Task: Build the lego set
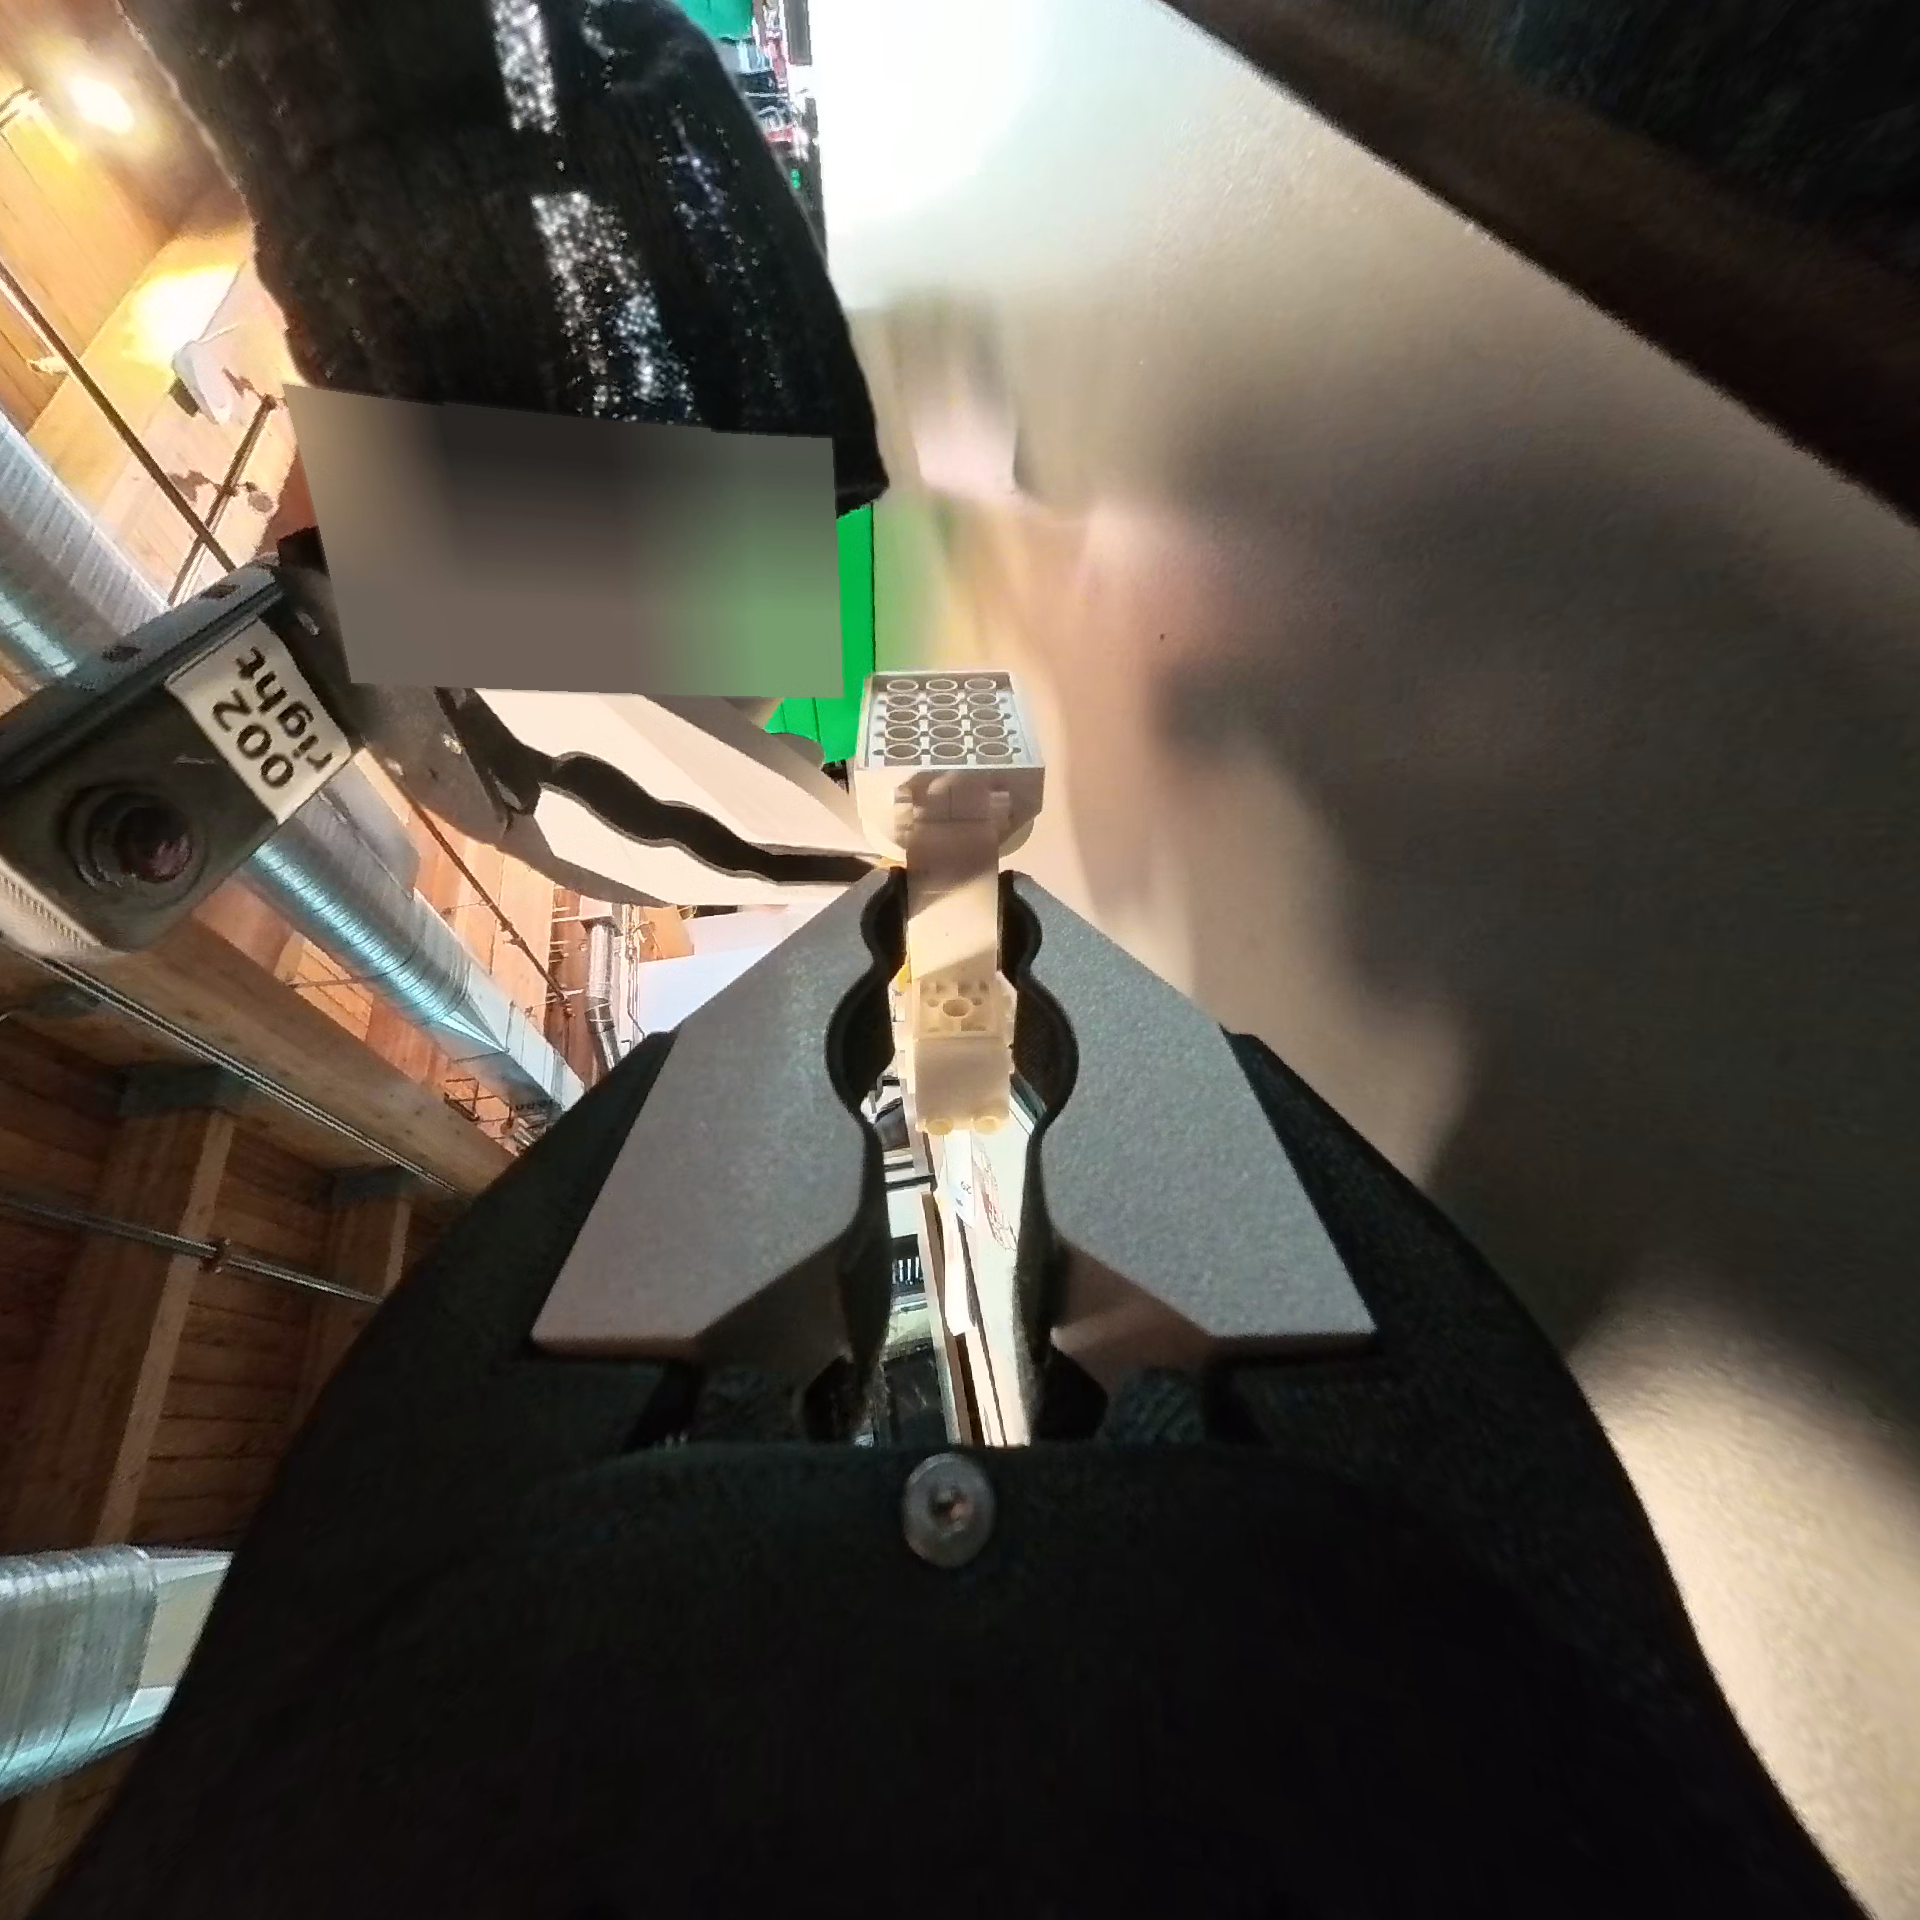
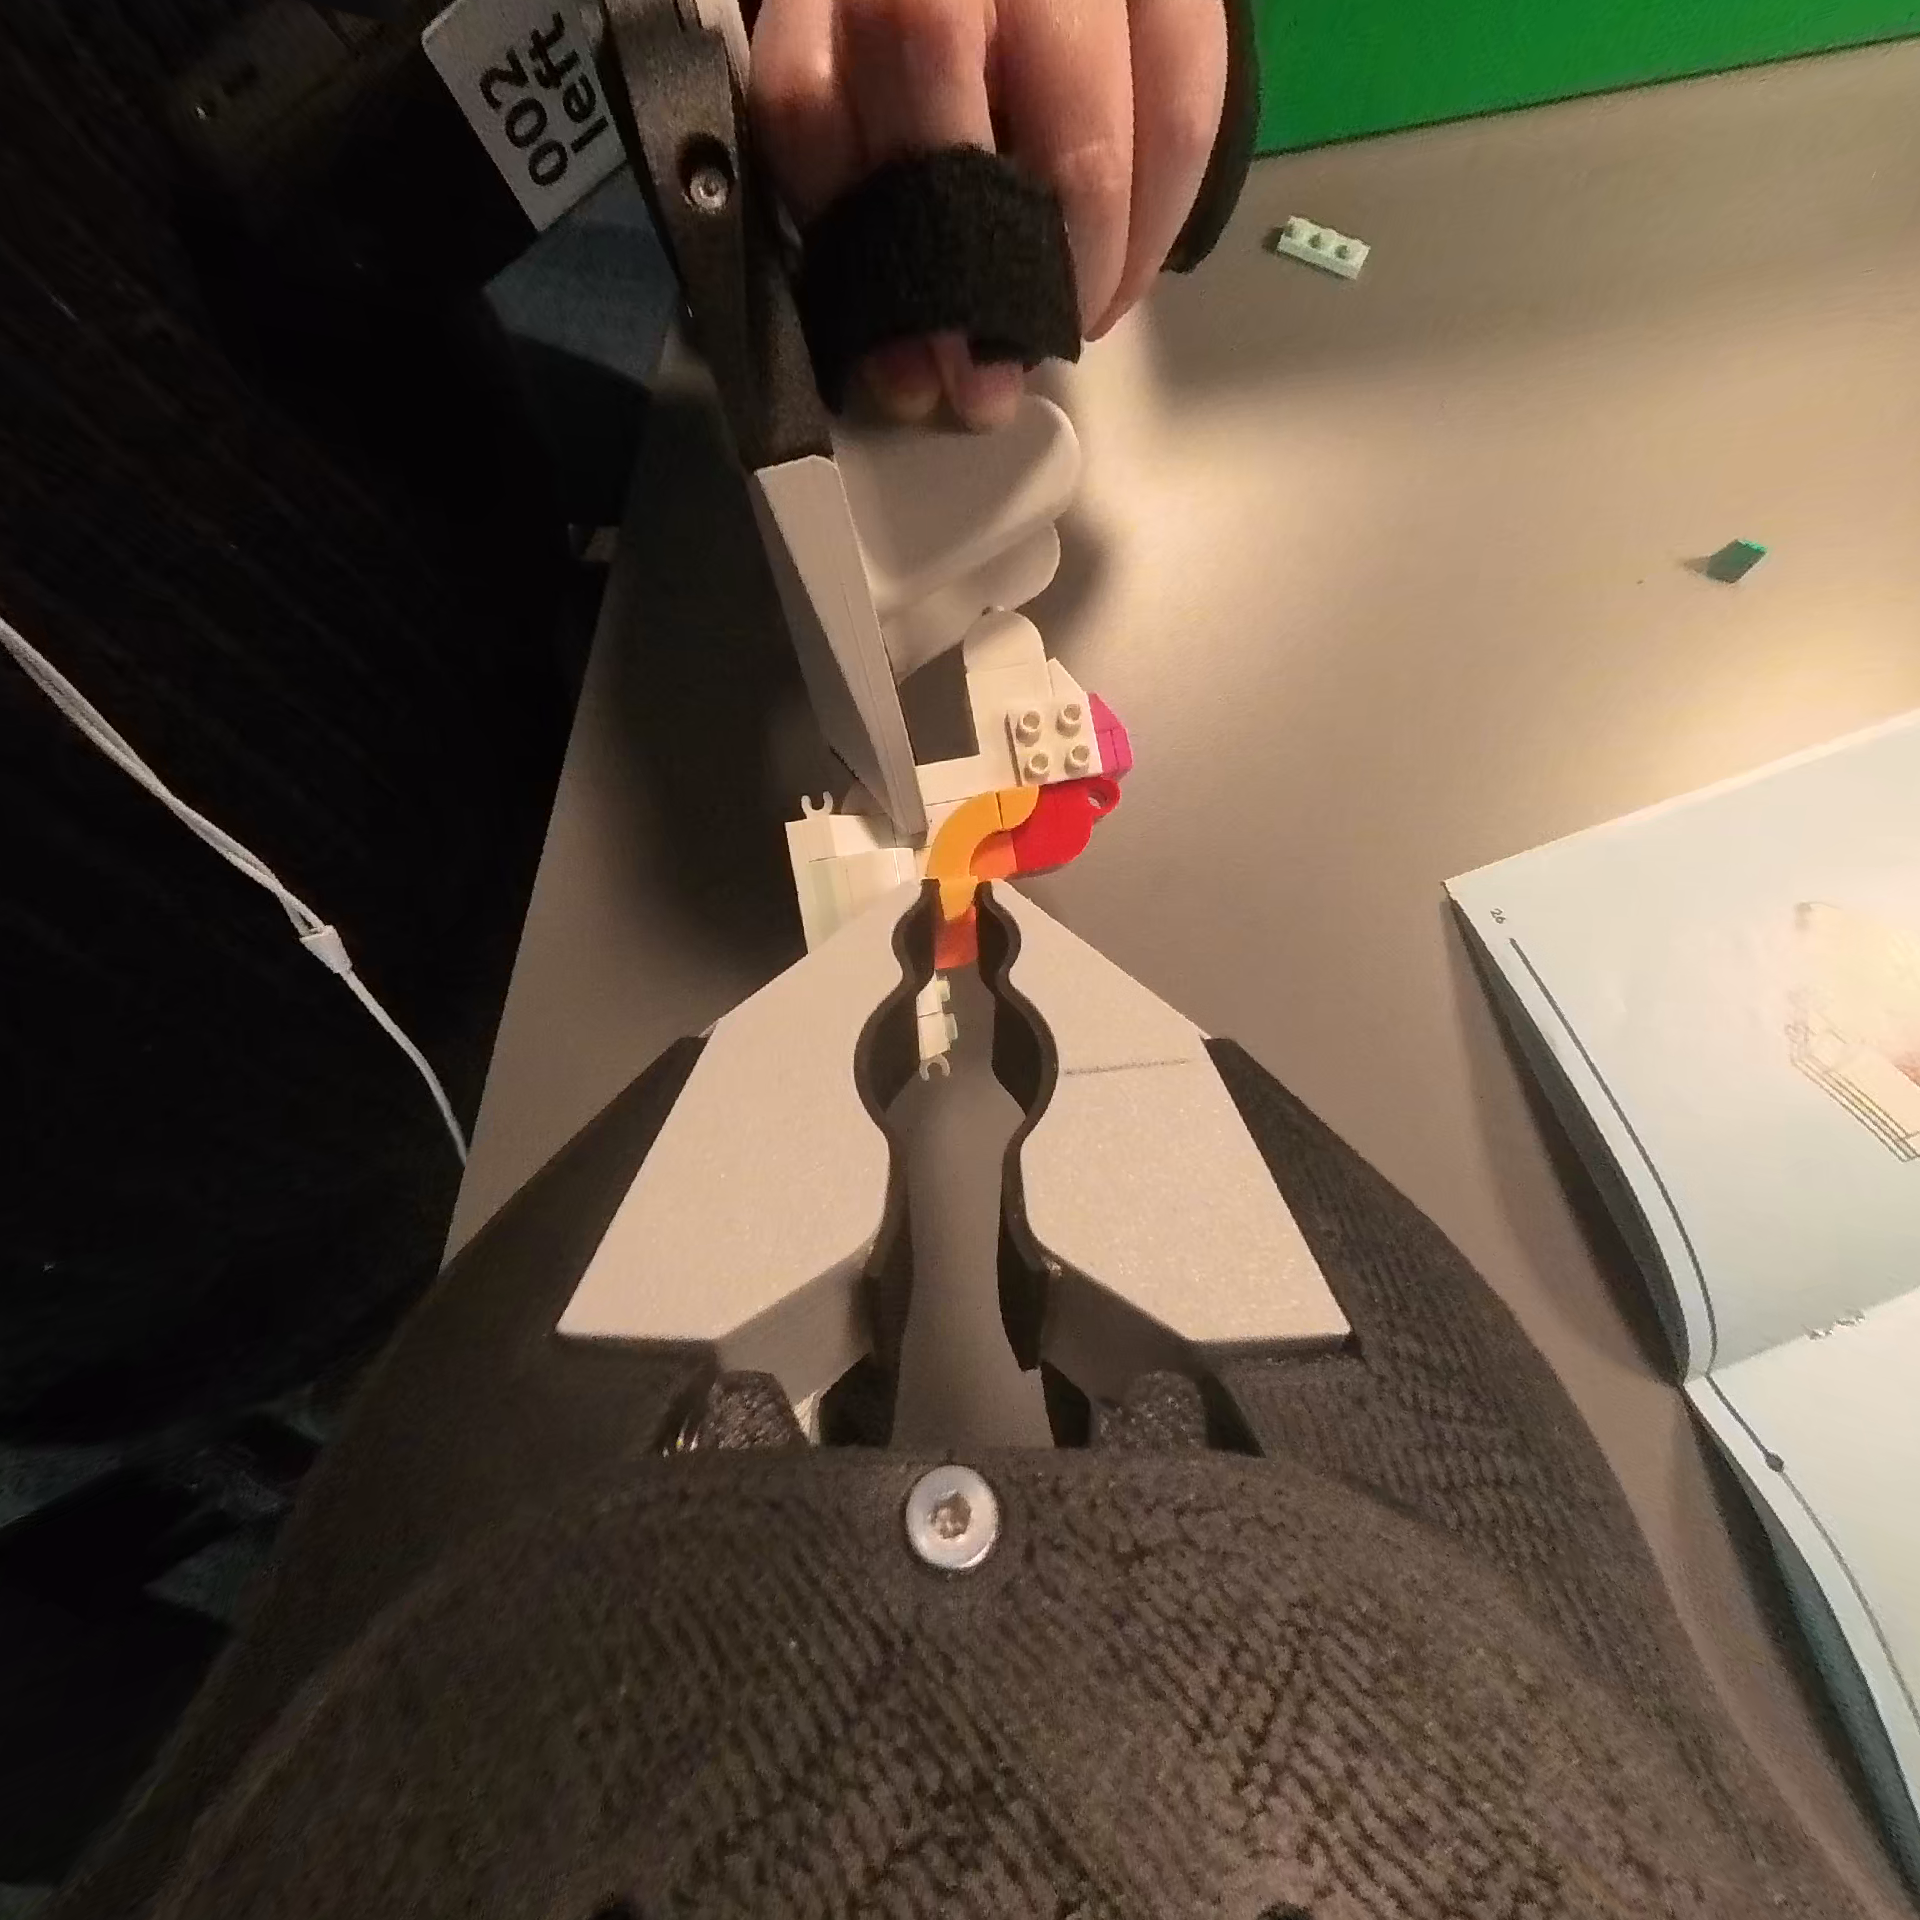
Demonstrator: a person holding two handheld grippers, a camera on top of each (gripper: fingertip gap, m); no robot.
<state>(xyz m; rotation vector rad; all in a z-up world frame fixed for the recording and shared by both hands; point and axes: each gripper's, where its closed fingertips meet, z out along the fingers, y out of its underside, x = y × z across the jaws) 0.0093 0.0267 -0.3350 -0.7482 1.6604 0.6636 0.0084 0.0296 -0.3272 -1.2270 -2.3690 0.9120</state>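
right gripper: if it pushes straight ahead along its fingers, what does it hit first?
The right gripper already pinches the orange arch piece. Straight on, it would likely press into the white lego build held by the left gripper; depth is unclear.
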